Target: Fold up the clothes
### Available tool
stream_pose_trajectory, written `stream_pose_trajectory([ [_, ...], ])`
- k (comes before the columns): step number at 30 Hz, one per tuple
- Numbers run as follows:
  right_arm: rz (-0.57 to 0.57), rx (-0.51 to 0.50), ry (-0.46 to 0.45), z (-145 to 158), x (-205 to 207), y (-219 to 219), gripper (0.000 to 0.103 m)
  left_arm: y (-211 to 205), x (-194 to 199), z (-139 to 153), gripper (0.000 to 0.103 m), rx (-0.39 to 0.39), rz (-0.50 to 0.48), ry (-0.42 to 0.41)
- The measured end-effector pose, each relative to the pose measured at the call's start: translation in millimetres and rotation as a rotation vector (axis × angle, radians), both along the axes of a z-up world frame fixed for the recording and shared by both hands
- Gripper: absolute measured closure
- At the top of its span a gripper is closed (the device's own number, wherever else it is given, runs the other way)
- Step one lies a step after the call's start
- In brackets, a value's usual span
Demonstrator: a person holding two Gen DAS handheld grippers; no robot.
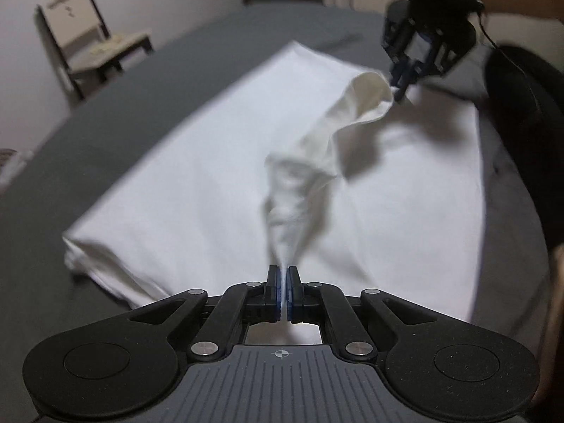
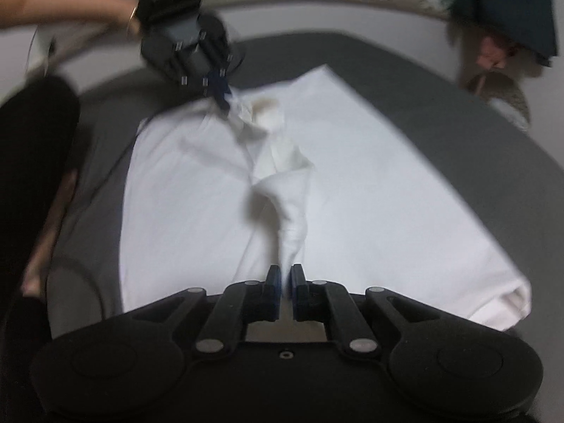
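1. The left gripper [image 1: 282, 290] has its blue-padded fingers [image 1: 279, 287] pressed together on a pinch of the white cotton garment [image 1: 197, 190], the cloth rising out of the tips in a thin twisted cone.
2. The right gripper [image 2: 285, 287] is likewise clamped on cloth, its black fingers [image 2: 272, 287] nearly touching with a gathered white rope between them.
3. Between the two sets of tips, a lifted edge of the garment hangs as a slack, twisted band; its long axis runs straight from one gripper to the other.
4. Below that band, the rest of the garment lies flat as a wide white rectangle, with a doubled-over edge off to one side.
5. Under and around it spreads the dark grey bed cover [image 1: 116, 105].
6. Judgement: both grippers are equally engaged, one at each end. Where the fold lands depends on carrying both ends sideways together, across the band's axis, kept level and taut.
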State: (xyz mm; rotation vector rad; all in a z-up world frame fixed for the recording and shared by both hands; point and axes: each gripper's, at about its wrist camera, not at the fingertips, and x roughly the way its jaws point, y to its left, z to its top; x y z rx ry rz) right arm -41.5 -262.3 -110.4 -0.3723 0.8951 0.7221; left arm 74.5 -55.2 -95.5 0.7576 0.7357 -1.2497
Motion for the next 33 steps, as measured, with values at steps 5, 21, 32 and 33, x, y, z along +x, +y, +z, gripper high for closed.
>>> stream_pose_trajectory([
  [5, 0.006, -0.052, 0.01, -9.6, -19.5, 9.6, 0.095, 13.2, -26.3, -7.9, 0.099, 0.061, -0.049, 0.021],
  [21, -0.065, 0.025, -0.013, -14.2, -0.8, 56.7, 0.069, -40.3, -47.7, -7.5, 0.018, 0.028, -0.109, -0.032],
  [32, -0.323, 0.181, 0.027, 9.4, -15.2, -25.9, 0.065, 13.3, -16.7, 10.7, 0.017, -0.14, 0.092, 0.167],
  [33, -0.382, 0.191, 0.02, 12.4, -12.6, -38.5, 0.063, 21.9, -9.6, 16.5, 0.017, -0.184, 0.132, 0.158],
])
